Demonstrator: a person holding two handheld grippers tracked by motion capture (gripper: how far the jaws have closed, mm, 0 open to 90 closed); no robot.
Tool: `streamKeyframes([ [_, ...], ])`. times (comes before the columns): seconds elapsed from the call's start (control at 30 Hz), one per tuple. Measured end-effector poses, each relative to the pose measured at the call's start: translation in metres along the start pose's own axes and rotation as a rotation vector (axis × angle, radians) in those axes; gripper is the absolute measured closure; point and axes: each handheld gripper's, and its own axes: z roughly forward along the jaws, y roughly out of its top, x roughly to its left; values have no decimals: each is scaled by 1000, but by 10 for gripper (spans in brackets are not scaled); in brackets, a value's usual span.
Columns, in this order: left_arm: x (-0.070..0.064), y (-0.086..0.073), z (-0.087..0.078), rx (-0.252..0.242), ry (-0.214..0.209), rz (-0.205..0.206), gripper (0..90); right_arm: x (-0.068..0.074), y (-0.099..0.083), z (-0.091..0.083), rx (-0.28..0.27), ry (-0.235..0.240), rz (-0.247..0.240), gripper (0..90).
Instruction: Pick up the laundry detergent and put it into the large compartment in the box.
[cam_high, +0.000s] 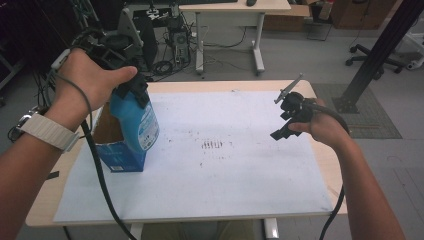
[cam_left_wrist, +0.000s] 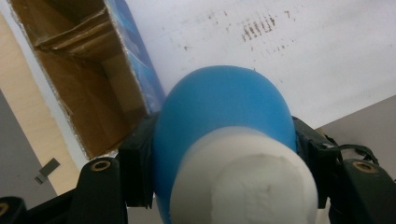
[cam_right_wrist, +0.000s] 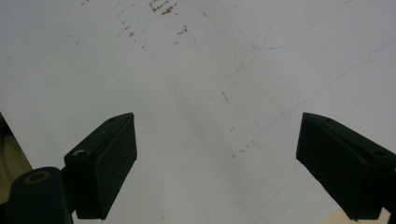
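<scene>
While the table (cam_high: 300, 87) carries a white sheet (cam_high: 240, 170) over most of its light wood top, the sheet shows a patch of small dark marks (cam_high: 212, 145) near its middle; same marks at the far edge in the left gripper view (cam_left_wrist: 257, 30).

Open cardboard box (cam_high: 120, 155), blue outside, brown inside, stands on the sheet's left side, mouth up. In the left gripper view its brown interior (cam_left_wrist: 88, 88) lies far-left of the bottle, flaps folded inward.

Blue bottle (cam_high: 137, 122) with a pale label: held above the box's right edge, partly overlapping the opening, tilted. Cannot tell whether it touches the box. In the left gripper view its blue shoulder (cam_left_wrist: 224, 107) and white cap end (cam_left_wrist: 247, 186) sit between the jaws.

Left gripper (cam_high: 135, 90), in the left hand (cam_high: 87, 82), is clamped on the bottle's upper end, one jaw pressed to each side. Pale strap (cam_high: 47, 132) on that wrist; black cable (cam_high: 97, 170) trails down toward the near edge.

Right gripper (cam_high: 285, 117), in the right hand (cam_high: 325, 127), hangs above the sheet's right side, well apart from the box. Jaws stand wide apart over bare sheet (cam_right_wrist: 210, 107), nothing between them.
</scene>
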Motion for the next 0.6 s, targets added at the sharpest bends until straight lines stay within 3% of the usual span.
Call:
streamKeyframes([
  [0.6, 21, 8, -24, -23, 11, -80, 373, -1, 1, 2, 4, 1, 1, 125],
])
